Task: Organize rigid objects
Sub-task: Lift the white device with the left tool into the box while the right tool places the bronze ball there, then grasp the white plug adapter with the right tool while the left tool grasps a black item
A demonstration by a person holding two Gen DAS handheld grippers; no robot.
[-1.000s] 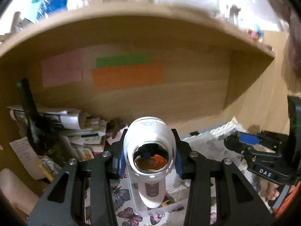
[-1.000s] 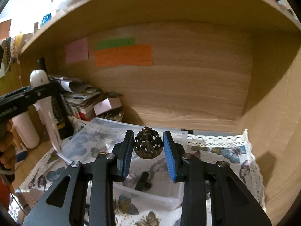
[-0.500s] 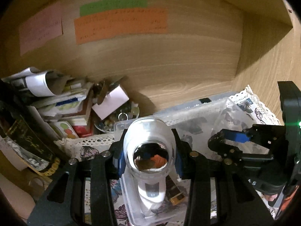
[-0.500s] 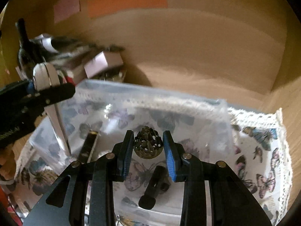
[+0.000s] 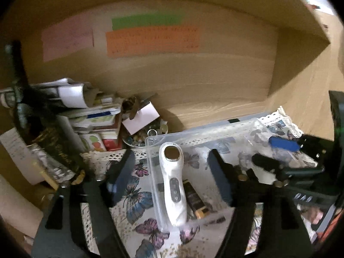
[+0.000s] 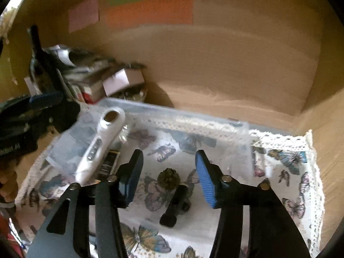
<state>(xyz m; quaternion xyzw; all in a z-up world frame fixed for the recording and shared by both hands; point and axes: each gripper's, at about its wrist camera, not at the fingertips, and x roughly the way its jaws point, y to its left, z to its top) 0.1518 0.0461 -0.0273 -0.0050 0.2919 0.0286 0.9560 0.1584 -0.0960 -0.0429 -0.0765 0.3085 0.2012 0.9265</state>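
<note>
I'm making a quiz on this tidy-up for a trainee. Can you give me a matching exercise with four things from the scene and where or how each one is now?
Things:
1. white handheld device
2. small dark spiky ornament
3. orange paper note
4. left gripper

States:
A. stuck on the wooden back wall
B. open, holding nothing
C. lying in the clear plastic bin along its left wall
D. resting on the bin floor beside a black cylindrical piece

Pairs: 1-C, 2-D, 3-A, 4-B
</note>
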